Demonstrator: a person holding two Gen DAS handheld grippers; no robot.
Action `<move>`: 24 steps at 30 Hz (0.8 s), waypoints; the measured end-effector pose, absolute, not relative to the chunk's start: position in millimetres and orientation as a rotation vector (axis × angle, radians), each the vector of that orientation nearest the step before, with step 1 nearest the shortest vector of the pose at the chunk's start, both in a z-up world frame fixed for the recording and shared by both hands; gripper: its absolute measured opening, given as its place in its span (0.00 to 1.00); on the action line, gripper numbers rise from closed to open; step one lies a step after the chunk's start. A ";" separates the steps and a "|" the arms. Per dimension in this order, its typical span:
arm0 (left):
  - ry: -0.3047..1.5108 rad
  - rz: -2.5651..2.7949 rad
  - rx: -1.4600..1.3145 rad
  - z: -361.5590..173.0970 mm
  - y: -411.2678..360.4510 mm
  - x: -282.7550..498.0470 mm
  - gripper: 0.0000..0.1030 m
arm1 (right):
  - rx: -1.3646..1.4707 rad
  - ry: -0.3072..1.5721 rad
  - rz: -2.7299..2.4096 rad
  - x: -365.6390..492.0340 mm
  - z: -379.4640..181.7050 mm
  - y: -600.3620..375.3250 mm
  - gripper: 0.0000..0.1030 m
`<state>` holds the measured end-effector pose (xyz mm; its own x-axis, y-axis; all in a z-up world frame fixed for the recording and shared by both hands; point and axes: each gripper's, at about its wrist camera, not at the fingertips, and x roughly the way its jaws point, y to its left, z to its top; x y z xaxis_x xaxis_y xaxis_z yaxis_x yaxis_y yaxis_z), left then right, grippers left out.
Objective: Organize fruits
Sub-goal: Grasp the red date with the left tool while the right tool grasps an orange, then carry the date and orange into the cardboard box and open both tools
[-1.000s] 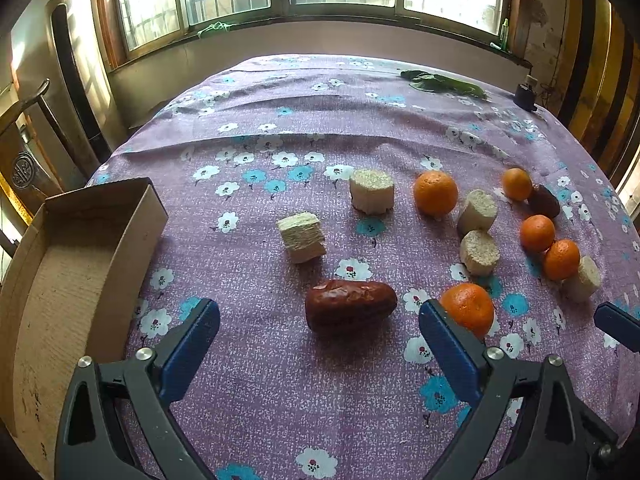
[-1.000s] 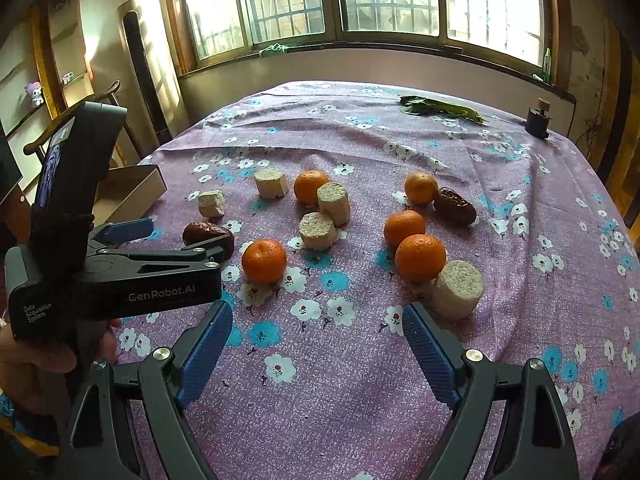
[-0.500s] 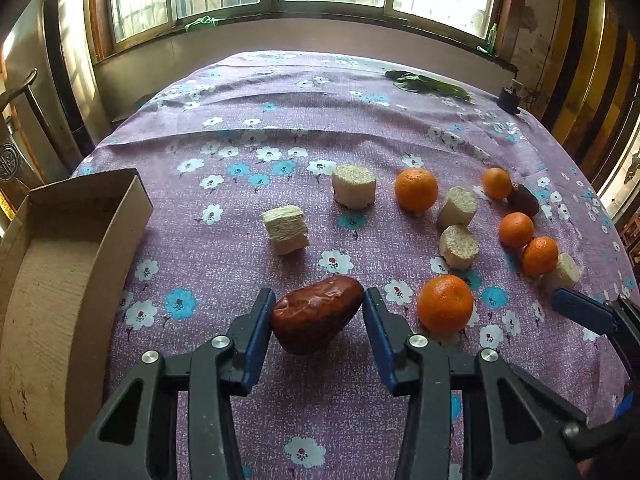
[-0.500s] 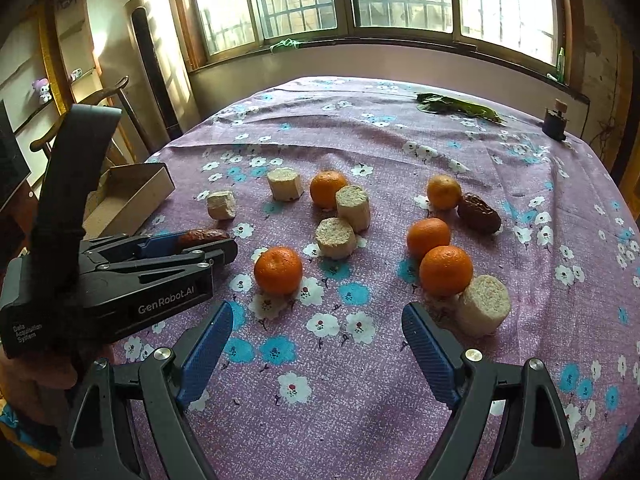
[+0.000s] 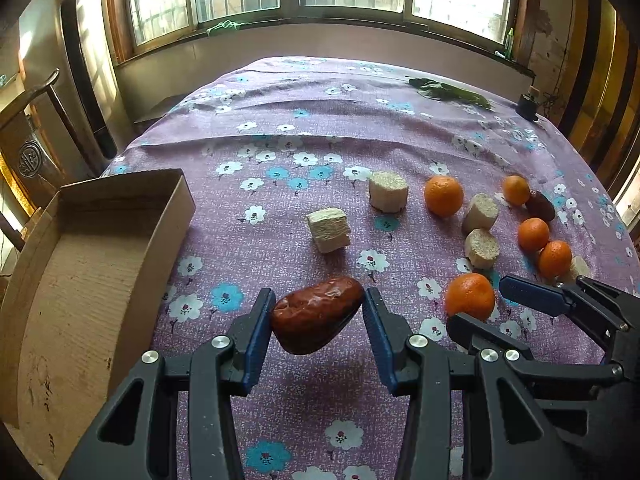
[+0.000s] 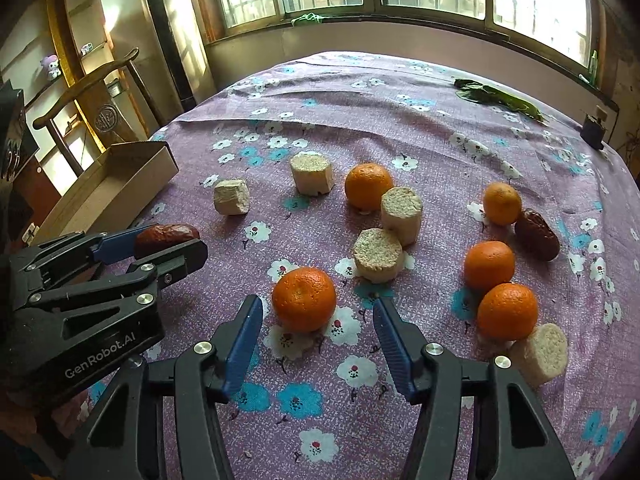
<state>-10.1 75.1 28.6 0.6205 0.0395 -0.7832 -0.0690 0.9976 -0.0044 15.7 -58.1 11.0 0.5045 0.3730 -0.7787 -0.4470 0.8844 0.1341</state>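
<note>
My left gripper [image 5: 318,302] is shut on a glossy dark red date [image 5: 316,320] and holds it just above the purple flowered cloth. The right wrist view shows the same date [image 6: 166,234] in the left gripper [image 6: 160,242] from the side. My right gripper [image 6: 316,308] straddles the nearest orange [image 6: 304,298], which rests on the cloth. Its jaws are closing, and a gap shows on both sides of the fruit. In the left wrist view this orange [image 5: 470,296] lies between the right gripper's fingers [image 5: 528,292].
An open cardboard box [image 5: 120,200] sits at the left table edge. Several more oranges, pale cylindrical chunks [image 6: 378,254] and a second date [image 6: 536,234] lie scattered mid-table and right. Green leaves [image 6: 500,100] and a small dark bottle [image 6: 594,130] are far back.
The left gripper shut on the date and raised it slightly off the cloth. The right gripper moved left to the near orange and its jaws narrowed around it.
</note>
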 end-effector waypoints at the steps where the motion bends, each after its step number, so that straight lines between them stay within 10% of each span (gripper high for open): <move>1: 0.902 0.064 -0.036 28.3 75.6 -10.1 0.43 | -0.086 0.922 0.501 17.6 9.5 -56.9 0.61; 5: 0.904 0.061 -0.038 29.4 74.4 -12.6 0.43 | -0.107 0.927 0.513 19.4 6.0 -52.4 0.33; 24: 0.886 0.159 -0.072 96.7 177.9 -41.4 0.43 | -0.112 0.808 0.749 -4.6 80.7 25.3 0.34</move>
<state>-41.4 177.9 96.7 0.6212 0.1089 -0.7760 -0.1682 0.9857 0.0037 -4.6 25.3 80.7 0.4526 0.5644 -0.6903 -0.6459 0.7413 0.1827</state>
